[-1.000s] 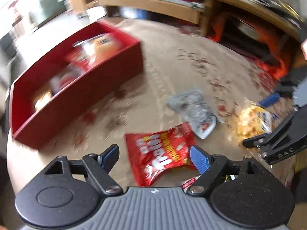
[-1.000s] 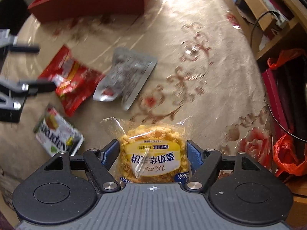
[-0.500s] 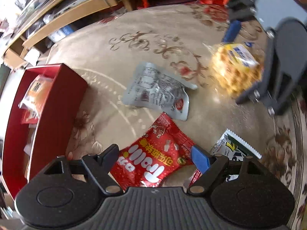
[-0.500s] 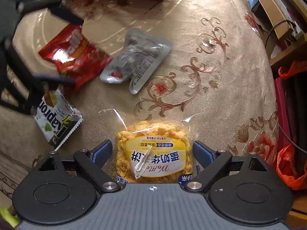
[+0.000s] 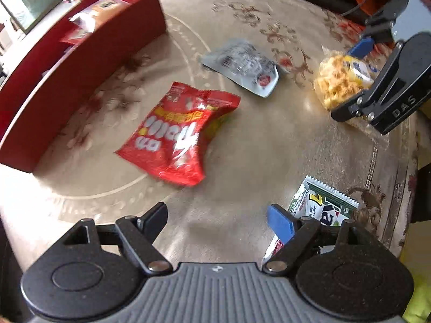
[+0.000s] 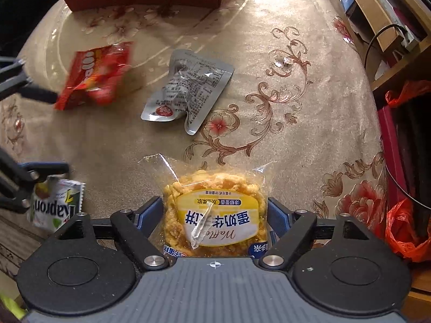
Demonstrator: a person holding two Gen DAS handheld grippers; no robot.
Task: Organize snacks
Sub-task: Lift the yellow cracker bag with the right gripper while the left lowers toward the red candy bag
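A yellow waffle packet (image 6: 215, 215) lies on the tablecloth between the fingers of my right gripper (image 6: 215, 202). Its jaws are closing, and the pads stand right at the wrapper's sides without squeezing it. The left wrist view shows the same right gripper (image 5: 348, 79) straddling the waffle packet (image 5: 339, 80). My left gripper (image 5: 216, 210) hangs open over bare cloth with nothing between its fingers. A red snack bag (image 5: 177, 134) lies ahead of it. A green-and-white packet (image 5: 323, 204) sits beside its right finger. A silver pouch (image 5: 242, 67) lies farther off.
A red box (image 5: 67, 75) holding several snack packets stands at the left of the round table. Wooden shelving (image 6: 390, 13), cables and orange plastic bags (image 6: 404, 228) crowd the table's right side. The table edge (image 5: 404, 161) curves close on the right.
The left gripper has pulled back from over the red bag, which now lies ahead of it. The right gripper's jaws widened around the waffle packet, then narrowed again.
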